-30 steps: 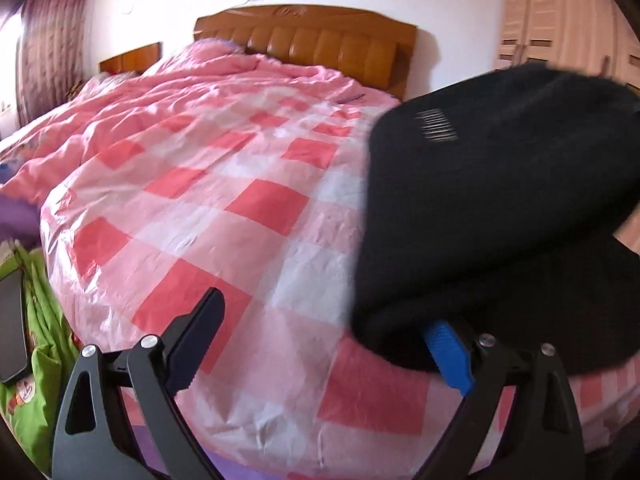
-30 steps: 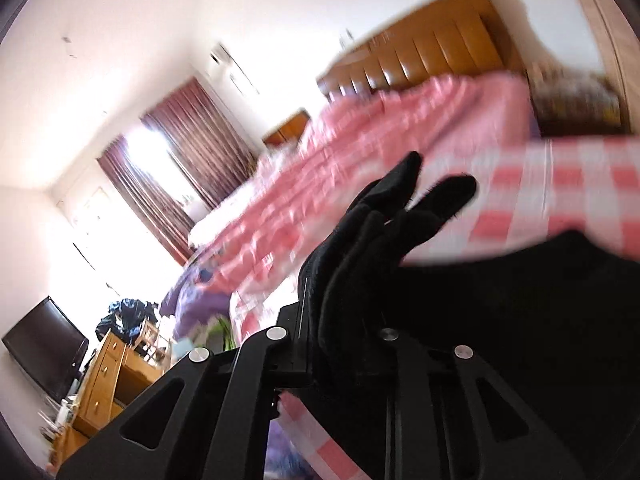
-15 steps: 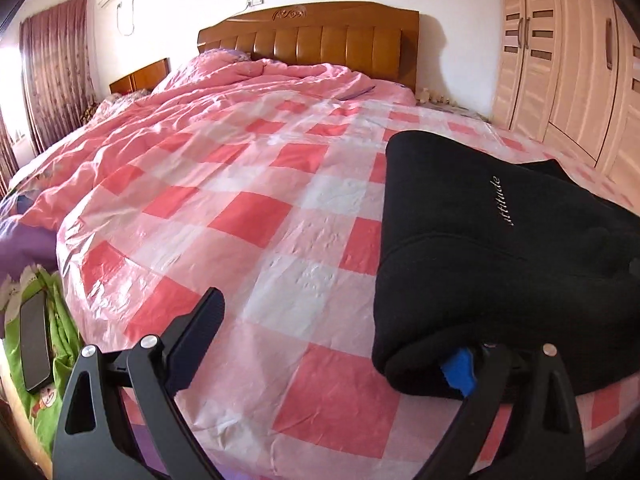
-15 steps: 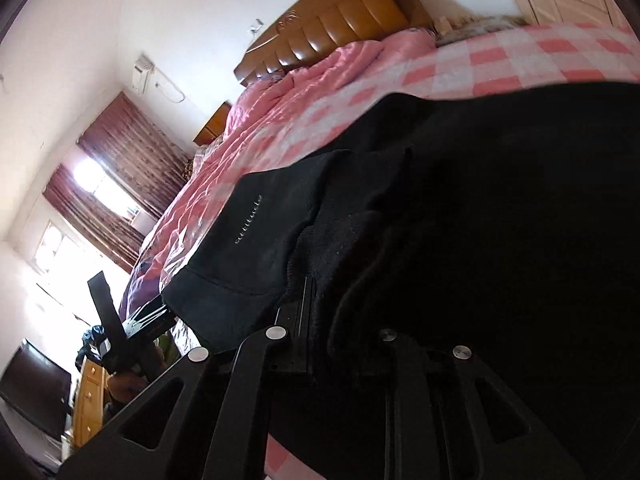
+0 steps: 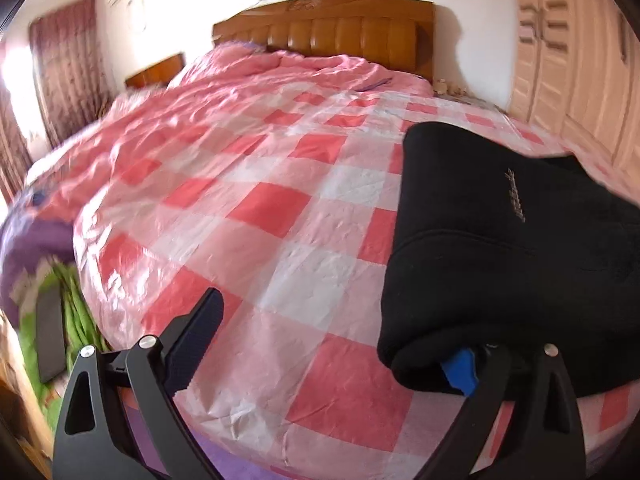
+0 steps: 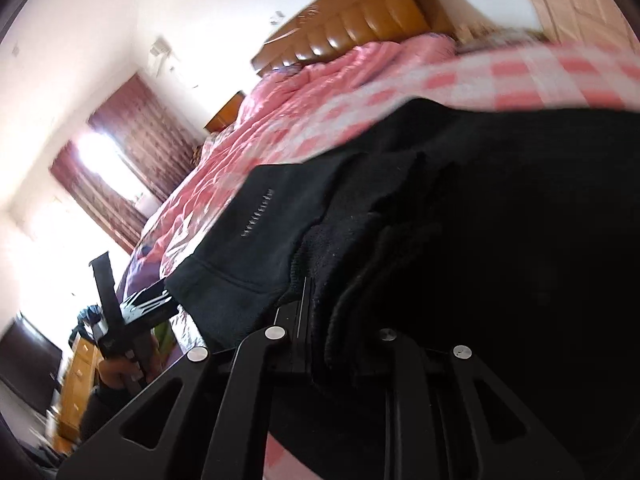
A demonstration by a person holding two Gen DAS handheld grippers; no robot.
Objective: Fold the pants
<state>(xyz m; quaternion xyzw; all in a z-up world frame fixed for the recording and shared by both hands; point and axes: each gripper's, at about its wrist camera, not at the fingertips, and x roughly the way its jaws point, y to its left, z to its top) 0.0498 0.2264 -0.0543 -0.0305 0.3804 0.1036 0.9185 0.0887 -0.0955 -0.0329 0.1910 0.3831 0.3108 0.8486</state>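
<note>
The black pants (image 5: 500,248) lie folded on the near right part of the bed (image 5: 280,208), on its pink-and-white checked plastic cover, with a rounded fold edge facing the near edge of the bed and a small line of pale lettering on the top layer. In the left wrist view the left gripper (image 5: 336,340) has its fingers spread wide: the left finger (image 5: 196,332) stands free above the checked cover, touching nothing, while the right finger, with its blue pad (image 5: 460,368), sits tucked under the near fold of the pants. Nothing is pinched between the two. In the right wrist view the right gripper (image 6: 340,320) has its fingers set narrow, and thick, fuzzy black cloth of the pants (image 6: 480,260) bunches right between them, so it holds a clump of the fabric; the fingertips themselves are buried in the cloth and cannot be seen. The same view shows the left gripper (image 6: 132,312) off to the left at the corner of the pants, with a hand (image 6: 116,372) around its handle. Beyond the pants a rumpled pink quilt (image 5: 248,92) covers the far side of the bed, below a brown padded headboard (image 5: 332,32). Dark red curtains (image 5: 68,80) hang at the left, and pale wardrobe doors (image 5: 572,60) stand at the right.
</note>
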